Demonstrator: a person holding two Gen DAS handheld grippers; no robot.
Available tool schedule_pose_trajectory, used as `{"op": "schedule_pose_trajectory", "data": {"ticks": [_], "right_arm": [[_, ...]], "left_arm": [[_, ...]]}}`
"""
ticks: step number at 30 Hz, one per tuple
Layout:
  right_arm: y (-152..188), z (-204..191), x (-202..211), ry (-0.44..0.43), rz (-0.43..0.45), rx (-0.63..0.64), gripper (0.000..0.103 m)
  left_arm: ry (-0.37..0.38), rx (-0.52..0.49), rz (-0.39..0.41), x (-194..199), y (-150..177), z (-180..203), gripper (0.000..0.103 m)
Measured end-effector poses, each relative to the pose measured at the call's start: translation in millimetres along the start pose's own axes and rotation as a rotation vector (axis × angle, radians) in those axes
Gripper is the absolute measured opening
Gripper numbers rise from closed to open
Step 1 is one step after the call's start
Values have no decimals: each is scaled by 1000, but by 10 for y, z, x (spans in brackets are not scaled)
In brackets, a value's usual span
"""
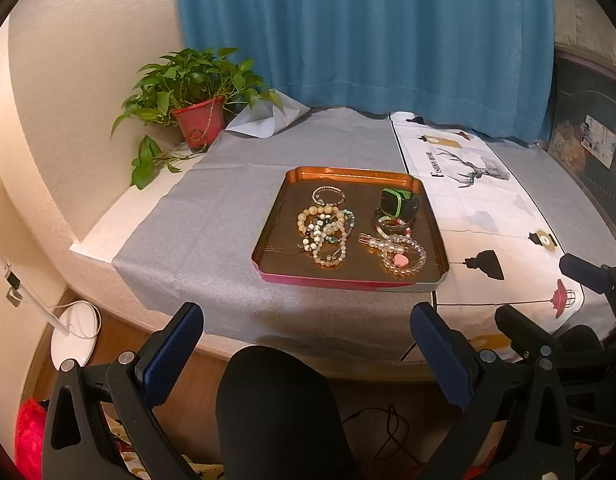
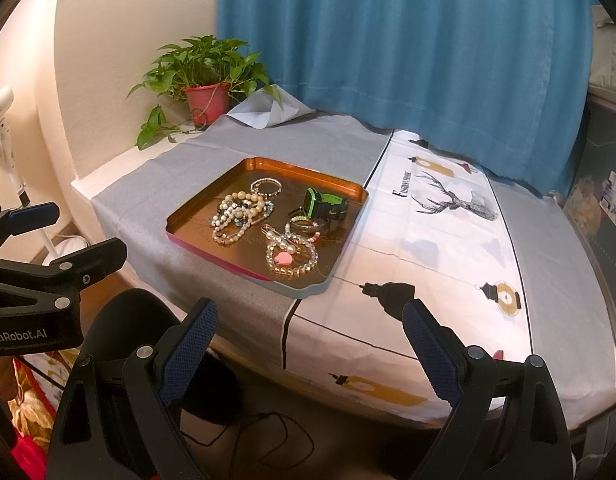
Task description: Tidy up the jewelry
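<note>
Tray [image 1: 424,196]: on the surface, well ahead of both grippers, holding jewelry
Green watch [image 1: 398,203]: far right of tray, standing on edge
Left gripper [image 1: 308,354]: spread wide, empty
Right gripper [image 2: 310,344]: spread wide, empty

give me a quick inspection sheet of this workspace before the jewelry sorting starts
surface: table under grey cloth, printed white cloth on its right part
job's things: copper tray holding bead bracelets, a green watch, a clear bracelet with pink heart
clutter: potted plant at far left corner
grippers: left gripper and right gripper both open, empty, short of the table
cables: thin black cable on the floor
surroundings: blue curtain behind, white fan base on floor
</note>
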State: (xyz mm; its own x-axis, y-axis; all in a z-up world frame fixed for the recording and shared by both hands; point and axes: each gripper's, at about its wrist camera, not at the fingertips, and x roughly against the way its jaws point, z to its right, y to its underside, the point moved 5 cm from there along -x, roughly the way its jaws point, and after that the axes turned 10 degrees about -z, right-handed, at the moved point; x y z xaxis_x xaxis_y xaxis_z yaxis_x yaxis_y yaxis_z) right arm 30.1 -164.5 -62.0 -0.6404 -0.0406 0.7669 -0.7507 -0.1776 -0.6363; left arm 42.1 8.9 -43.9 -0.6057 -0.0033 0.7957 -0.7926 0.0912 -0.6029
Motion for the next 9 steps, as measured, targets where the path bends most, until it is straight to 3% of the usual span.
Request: {"op": "schedule_pose_trajectory", "data": {"ticks": [9], "right_arm": [[-8,-15,2,-10,-2,5,93]], "left_arm": [[-8,8,7,38,5,-16,103]]}}
